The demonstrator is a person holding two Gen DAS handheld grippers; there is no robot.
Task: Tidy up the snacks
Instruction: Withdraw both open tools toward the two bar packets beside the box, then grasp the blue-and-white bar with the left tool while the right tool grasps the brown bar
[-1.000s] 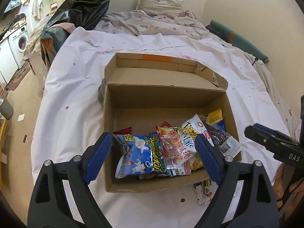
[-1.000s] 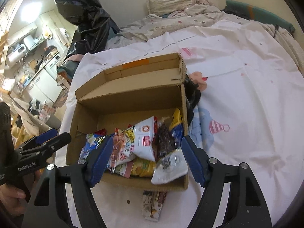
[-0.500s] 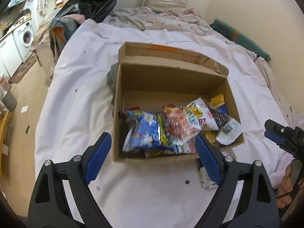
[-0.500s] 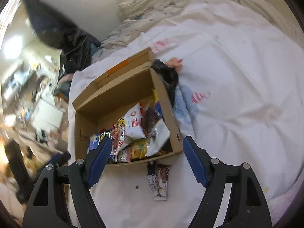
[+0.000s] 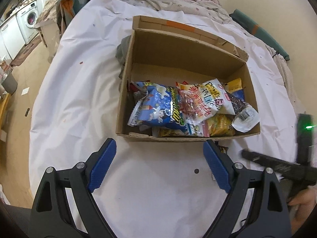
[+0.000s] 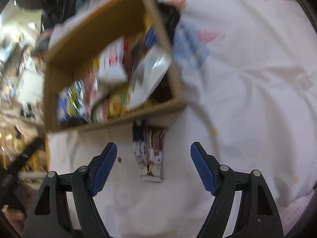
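Cardboard box (image 5: 126,91) sits on white sheet (image 5: 75,91), top open, packed with snack bags: blue bag (image 5: 156,107) left, white bag (image 5: 213,97) middle, clear pouch (image 5: 245,115) at right corner. One bar (image 6: 151,154) lies flat on sheet outside box, just in front of near wall. Left gripper (image 5: 159,164) wide apart, nothing between jaws, hanging over bare sheet in front of box. Right gripper (image 6: 153,165) also wide apart, bar right between blue pads (image 6: 103,166) but no contact. Right view pretty blurry.
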